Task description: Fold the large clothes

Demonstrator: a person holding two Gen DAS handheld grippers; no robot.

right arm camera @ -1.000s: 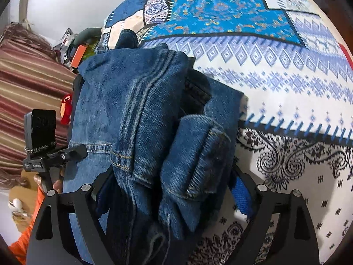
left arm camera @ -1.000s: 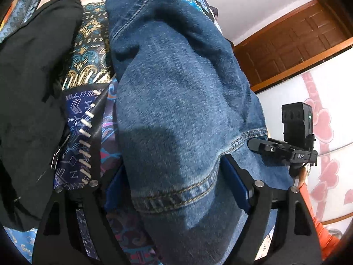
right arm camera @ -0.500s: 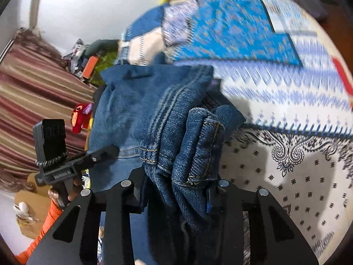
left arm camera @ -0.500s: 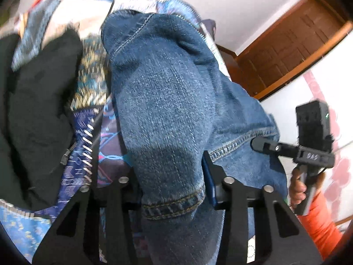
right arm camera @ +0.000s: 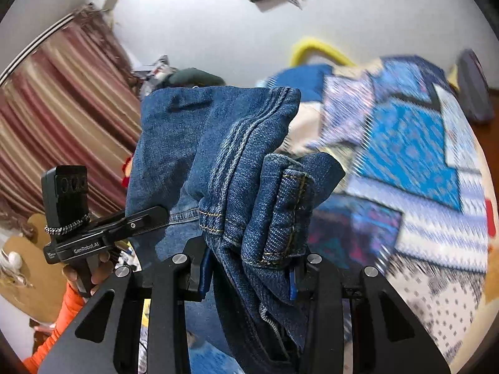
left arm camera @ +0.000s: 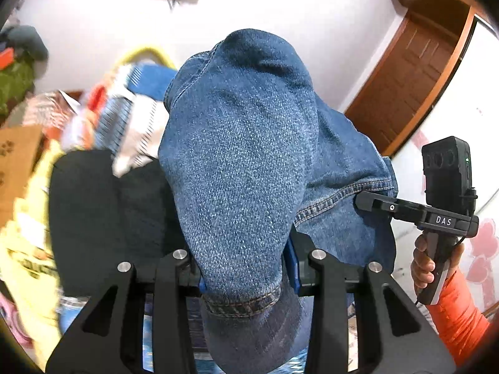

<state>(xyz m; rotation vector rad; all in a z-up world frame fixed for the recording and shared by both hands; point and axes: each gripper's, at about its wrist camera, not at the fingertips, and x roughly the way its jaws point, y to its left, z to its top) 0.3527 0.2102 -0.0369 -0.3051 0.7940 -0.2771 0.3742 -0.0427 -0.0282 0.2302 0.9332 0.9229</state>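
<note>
A: Look close first. What are the two black grabbers doing?

B: The left gripper (left arm camera: 248, 275) had its jaws wide a second ago, one on each side of the blue denim jeans (left arm camera: 237, 168). Now the jaws have come in narrow and are closing the last bit on a thick hemmed fold of the jeans. The blue pads press the cloth from both sides.

A: And the other one?

B: The right gripper (right arm camera: 249, 272) did the same. Its jaws were wide, and now they are pinched on a bunched wad of the jeans (right arm camera: 249, 193), seams and all.

A: Where are the jeans now?

B: They were lying flat on the bed just in front of the jaws. Now they hang up in the air, rising straight out from between both sets of jaws, with the rest of the cloth drooping below.

A: What is past the jeans?

B: Beyond the left gripper there is a black garment (left arm camera: 103, 205) down below. Farther out from the right gripper is the blue and white patterned bedspread (right arm camera: 414, 162), now lower and blurry, and then the white wall. Before, the bed filled the view.

A: So what does that mean?

B: I think the jeans are picked up and ready to be shaken out or laid straight. No fold looks done yet.
</note>
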